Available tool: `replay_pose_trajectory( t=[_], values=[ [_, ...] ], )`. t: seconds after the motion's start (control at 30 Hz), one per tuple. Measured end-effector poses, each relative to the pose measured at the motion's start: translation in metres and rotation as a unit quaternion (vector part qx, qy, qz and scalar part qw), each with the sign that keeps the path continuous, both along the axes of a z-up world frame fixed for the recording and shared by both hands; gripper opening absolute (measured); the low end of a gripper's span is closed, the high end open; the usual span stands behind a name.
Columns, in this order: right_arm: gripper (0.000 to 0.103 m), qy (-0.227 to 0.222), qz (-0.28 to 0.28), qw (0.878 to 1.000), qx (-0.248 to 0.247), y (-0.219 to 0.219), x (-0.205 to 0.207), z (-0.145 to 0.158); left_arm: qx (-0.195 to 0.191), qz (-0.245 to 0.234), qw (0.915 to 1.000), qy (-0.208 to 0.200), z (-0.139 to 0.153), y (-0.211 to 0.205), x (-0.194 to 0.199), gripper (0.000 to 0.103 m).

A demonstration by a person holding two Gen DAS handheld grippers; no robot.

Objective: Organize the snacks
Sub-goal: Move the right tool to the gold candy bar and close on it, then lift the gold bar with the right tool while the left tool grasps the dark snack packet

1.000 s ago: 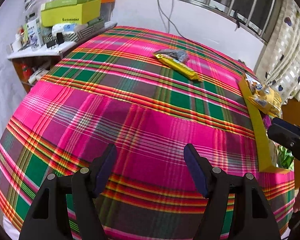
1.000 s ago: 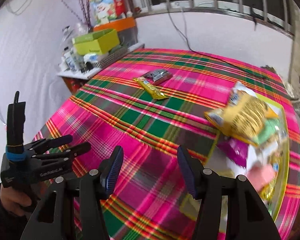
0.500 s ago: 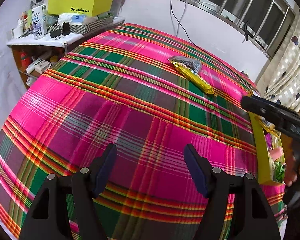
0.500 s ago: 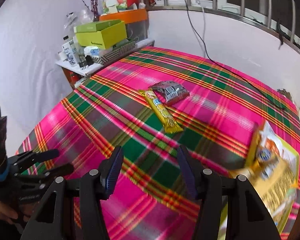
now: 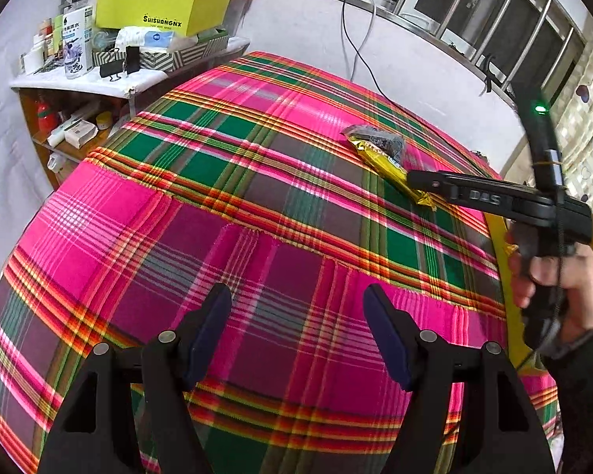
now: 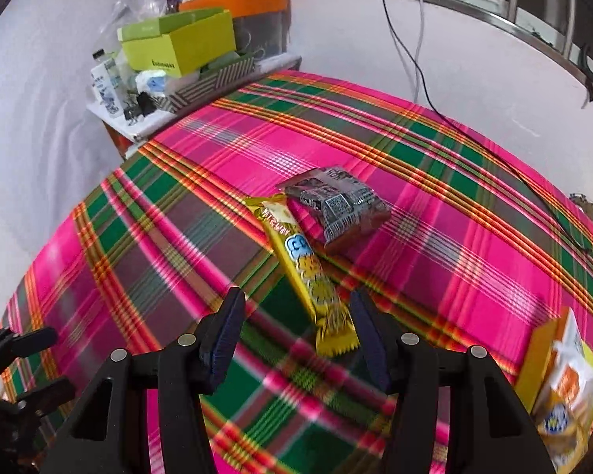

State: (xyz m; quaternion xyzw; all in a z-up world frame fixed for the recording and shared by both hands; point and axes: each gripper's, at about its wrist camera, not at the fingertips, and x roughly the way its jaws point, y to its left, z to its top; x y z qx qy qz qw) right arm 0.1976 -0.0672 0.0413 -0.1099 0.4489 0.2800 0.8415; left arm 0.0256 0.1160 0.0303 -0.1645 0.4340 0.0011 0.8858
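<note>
A long yellow snack bar (image 6: 302,268) lies on the plaid tablecloth (image 6: 435,245), and a dark foil packet (image 6: 336,205) touches its far end. My right gripper (image 6: 296,308) hovers open over the bar's near end, which shows between the fingers, close to the right one. No pad presses on it. The left wrist view shows the same bar (image 5: 387,162) and packet (image 5: 379,140), with the right gripper (image 5: 419,181) side-on in a hand (image 5: 561,280). My left gripper (image 5: 296,304) is open and empty above bare cloth near the front.
A yellow tray (image 6: 533,351) with a yellow snack bag (image 6: 569,391) sits at the table's right edge. A cluttered shelf with a lime-green box (image 5: 158,4) stands at the back left. A black cable (image 6: 423,59) hangs down the white wall.
My right gripper has swung left from the yellow tray to the yellow bar and dropped a little. In the left wrist view it has come in from the right. The left gripper drifted slightly.
</note>
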Motion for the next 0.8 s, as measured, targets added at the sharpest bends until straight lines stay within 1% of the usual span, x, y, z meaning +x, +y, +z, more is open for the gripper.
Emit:
replay_pose_trajectory(
  t=[0.2,0.27,0.3,0.33,0.37,0.4,0.67,0.8],
  values=[
    [0.054,0.024,0.002,1.0,-0.01,0.013,0.019,-0.024,0.0,0.0,1.0,0.003,-0.001,0.005,0.007,0.07],
    [0.046,0.025,-0.001,1.0,-0.011,0.013,0.022,-0.028,0.002,0.001,1.0,0.005,-0.001,0.006,0.01,0.07],
    [0.04,0.023,-0.002,1.0,-0.011,0.013,0.021,-0.028,0.002,0.002,1.0,0.006,-0.001,0.007,0.012,0.07],
    [0.028,0.023,-0.006,1.0,-0.013,0.012,0.021,-0.027,0.003,0.003,1.0,0.007,-0.001,0.008,0.014,0.07],
    [0.023,0.026,-0.007,1.0,-0.009,0.011,0.02,-0.026,0.003,0.004,1.0,0.007,-0.001,0.008,0.016,0.07],
    [0.021,0.027,-0.008,1.0,-0.003,0.009,0.019,-0.024,0.001,0.003,1.0,0.008,0.0,0.009,0.017,0.07],
    [0.02,0.016,-0.018,0.999,0.046,-0.016,-0.009,0.002,-0.016,-0.014,0.9997,0.015,0.002,0.003,0.034,0.07],
    [0.02,0.005,-0.026,0.997,0.067,-0.033,-0.026,0.018,-0.033,-0.025,0.999,0.015,0.005,0.0,0.046,0.07]
  ],
)
